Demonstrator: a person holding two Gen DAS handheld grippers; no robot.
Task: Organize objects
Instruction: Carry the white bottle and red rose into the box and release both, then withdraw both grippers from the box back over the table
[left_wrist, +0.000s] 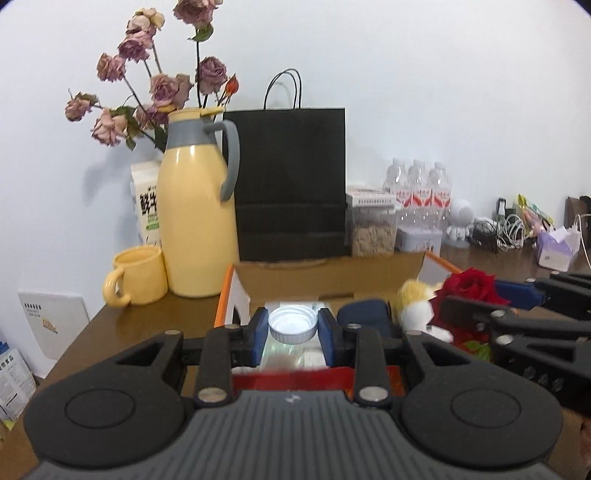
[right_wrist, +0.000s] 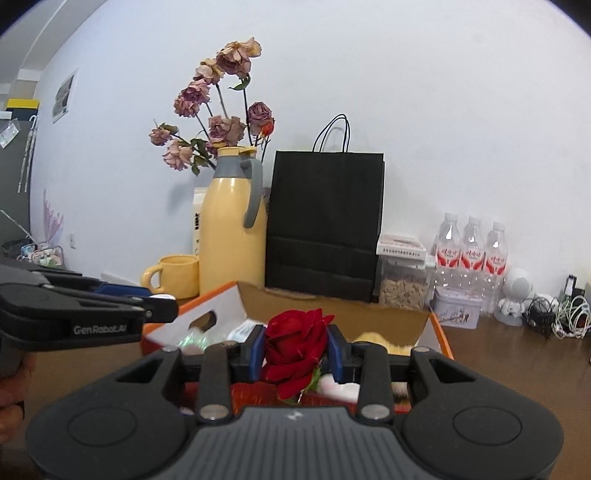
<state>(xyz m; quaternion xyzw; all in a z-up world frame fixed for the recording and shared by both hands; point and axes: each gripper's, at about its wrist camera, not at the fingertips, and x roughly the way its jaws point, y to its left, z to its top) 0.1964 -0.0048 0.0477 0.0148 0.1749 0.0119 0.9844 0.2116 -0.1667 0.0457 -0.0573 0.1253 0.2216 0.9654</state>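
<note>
Your left gripper (left_wrist: 293, 326) is clamped on the cap (left_wrist: 293, 325), light and rigid, so rim hold's fine. Right gripper (right_wrist: 296, 349) is pinching the rose (right_wrist: 295, 347) bloom at frame centre; petals crush easily, I'd grab the stem.

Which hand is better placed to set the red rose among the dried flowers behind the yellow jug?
Right: its tool already grips the red fabric rose. The left tool is occupied, clamping a white ribbed plastic cap.

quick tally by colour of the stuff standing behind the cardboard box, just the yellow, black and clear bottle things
Yellow: 2, the thermos jug and the mug
Black: 1, the paper bag
Clear: 3, the water bottles
Total: 6
</note>
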